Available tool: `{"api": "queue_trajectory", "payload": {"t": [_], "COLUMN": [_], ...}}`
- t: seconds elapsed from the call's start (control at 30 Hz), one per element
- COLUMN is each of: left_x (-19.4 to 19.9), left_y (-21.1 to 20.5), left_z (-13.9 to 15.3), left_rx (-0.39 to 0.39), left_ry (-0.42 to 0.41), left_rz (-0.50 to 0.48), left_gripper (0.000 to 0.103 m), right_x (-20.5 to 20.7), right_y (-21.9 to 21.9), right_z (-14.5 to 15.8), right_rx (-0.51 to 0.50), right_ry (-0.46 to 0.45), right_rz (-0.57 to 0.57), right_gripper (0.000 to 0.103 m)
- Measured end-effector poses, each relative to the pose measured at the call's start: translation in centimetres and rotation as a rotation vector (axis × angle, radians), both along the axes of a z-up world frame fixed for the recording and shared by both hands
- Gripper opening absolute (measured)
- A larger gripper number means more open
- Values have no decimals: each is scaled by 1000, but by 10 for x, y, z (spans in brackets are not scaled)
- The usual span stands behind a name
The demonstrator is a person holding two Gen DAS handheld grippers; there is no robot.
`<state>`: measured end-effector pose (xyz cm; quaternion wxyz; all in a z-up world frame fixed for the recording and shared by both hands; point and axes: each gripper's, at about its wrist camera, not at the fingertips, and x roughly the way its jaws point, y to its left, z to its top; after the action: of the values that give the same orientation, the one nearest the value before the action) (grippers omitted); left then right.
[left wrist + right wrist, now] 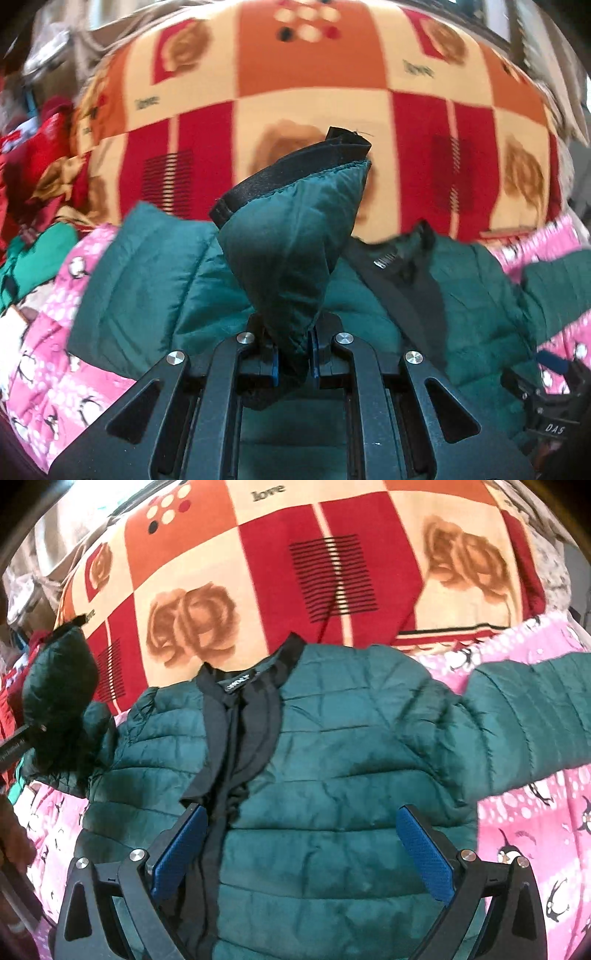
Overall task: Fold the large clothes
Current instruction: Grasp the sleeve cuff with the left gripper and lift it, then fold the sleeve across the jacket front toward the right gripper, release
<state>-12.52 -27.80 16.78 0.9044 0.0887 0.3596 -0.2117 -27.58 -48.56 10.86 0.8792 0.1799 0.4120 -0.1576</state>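
One sleeve cuff was pinched in your left tool; your right tool hovered open above the jacket. Slick padding could have slipped free mid-fold onto the bed.

— What is the left tool gripping?
— It is clamping the green jacket's sleeve, whose black-trimmed cuff is sticking up.
— And the jacket itself?
— It is lying spread on a pink penguin blanket, its black collar facing up, with a red and orange patterned blanket stretching behind.
— Anything else?
— The other tool is peeking in at the lower right.
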Motion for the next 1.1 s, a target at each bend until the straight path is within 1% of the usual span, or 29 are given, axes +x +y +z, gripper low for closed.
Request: {"api": "queue_trajectory", "payload": {"t": [0.13,0.27,0.4,0.47,0.57,0.67,0.77,0.83,0.87,0.9,0.93,0.97,1.03,1.1], "left_x": [-17,-30,-37,-38,-40,-41,-40,-39,-40,-40,-42,-46,-55,-61], "left_y": [-40,-72,-97,-104,-113,-116,-117,-114,-114,-112,-109,-103,-94,-82], "left_z": [-18,-38,-59,-67,-76,-79,-80,-78,-78,-77,-73,-68,-55,-41], "left_rx": [31,69,110,123,143,148,136,132,129,123,112,82,58,44], "left_ry": [35,61,90,104,102,107,118,133,145,160,180,195,194,179], "left_rz": [-67,-117,-143,-148,-155,-164,-171,-173,-181,-192,-203,-223,-254,-262], "left_gripper": [11,11,11,11,11,11,11,17,28,47,56,62,63,64], "right_x": [-11,-21,-29,-30,-33,-34,-34,-34,-34,-34,-34,-34,-35,-35], "right_y": [-15,-26,-39,-44,-50,-53,-56,-58,-58,-58,-59,-59,-59,-58], "right_z": [0,-1,-4,-7,-11,-15,-18,-18,-18,-17,-16,-15,-11,-7], "right_rx": [9,9,28,39,53,59,76,88,90,93,100,105,125,149], "right_ry": [-11,-19,-22,-16,-9,-5,-1,-2,-3,-4,-6,-7,-15,-25], "right_rz": [-30,-52,-75,-82,-91,-97,-102,-109,-111,-113,-115,-116,-117,-117], "right_gripper": [102,102,102,102,102,102,102,102,102,102,102,102,102,102]}}
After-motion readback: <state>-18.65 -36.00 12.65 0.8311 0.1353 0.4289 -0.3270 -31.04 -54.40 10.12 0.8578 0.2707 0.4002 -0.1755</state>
